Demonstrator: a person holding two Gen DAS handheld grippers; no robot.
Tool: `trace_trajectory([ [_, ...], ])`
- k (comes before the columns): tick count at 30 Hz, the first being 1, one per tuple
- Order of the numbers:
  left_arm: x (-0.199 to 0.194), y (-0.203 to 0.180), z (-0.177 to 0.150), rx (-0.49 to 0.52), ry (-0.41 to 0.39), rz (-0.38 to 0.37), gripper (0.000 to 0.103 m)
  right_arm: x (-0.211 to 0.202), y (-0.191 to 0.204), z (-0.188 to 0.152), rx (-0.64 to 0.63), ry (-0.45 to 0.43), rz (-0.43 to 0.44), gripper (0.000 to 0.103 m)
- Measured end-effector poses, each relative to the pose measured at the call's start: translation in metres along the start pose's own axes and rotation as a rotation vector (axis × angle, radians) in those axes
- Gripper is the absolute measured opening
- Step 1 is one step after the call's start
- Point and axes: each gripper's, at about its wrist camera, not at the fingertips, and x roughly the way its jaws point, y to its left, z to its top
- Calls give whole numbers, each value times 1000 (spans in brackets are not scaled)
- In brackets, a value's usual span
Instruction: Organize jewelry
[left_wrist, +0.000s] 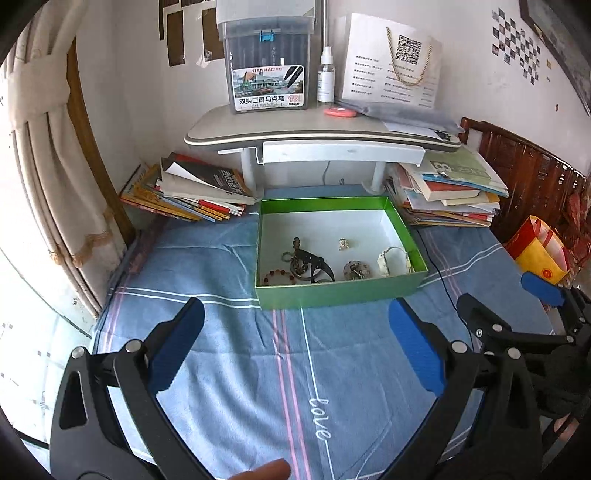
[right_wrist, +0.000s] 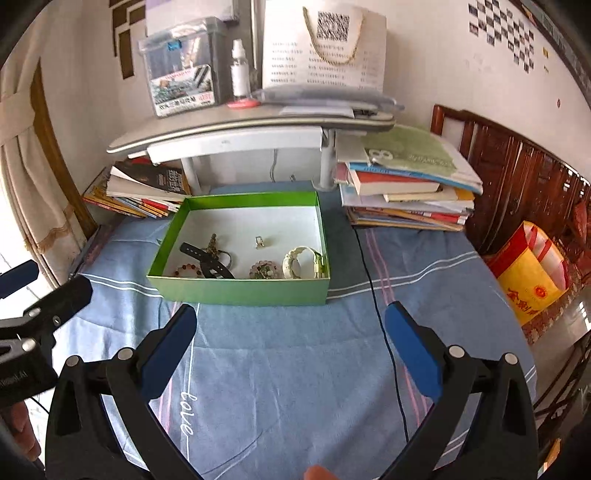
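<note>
Blue striped bedding with a white "love" script covers the work surface, and on it sits an open green cardboard box with a white inside, its long axis running left to right across both views, its near long wall facing the grippers. All the jewelry lies in the near half of the box. At the left end a string of reddish-brown beads curls against the near wall; just beside it a black strap watch lies slantwise, its strap running from far left to near right in the right wrist view, tangled with a dark metal bracelet and pendant. A small silver-coloured clasp piece lies alone nearer the middle. A round beaded cluster sits near the front wall, and a white-banded watch lies at the right end, close to the side wall (its gold-coloured case faces that wall).

Both grippers hover over the bedding, well short of the box. The left gripper has its blue-padded jaws spread wide with nothing between them; the right gripper likewise stands wide and empty.

Behind the box a small grey lap desk carries a marker pen case, a spray bottle and a white paper bag. Stacks of books flank it.
</note>
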Motion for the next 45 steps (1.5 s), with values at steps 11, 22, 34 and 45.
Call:
trace_trajectory([
  [11,-22,4,-5,1,-26,2,99,-21,6,1,-5,-47,0,100],
  [22,-28,9,-6,-3,-37,0,99,-27,11,0,-20,-60,-8,100],
  [34,-30,12,-5,-9,-40,2,99,-29,15,0,-25,-70,-19,100],
  [45,-28,11,-4,-8,-36,4,99,-29,14,0,-27,-69,-16,100],
])
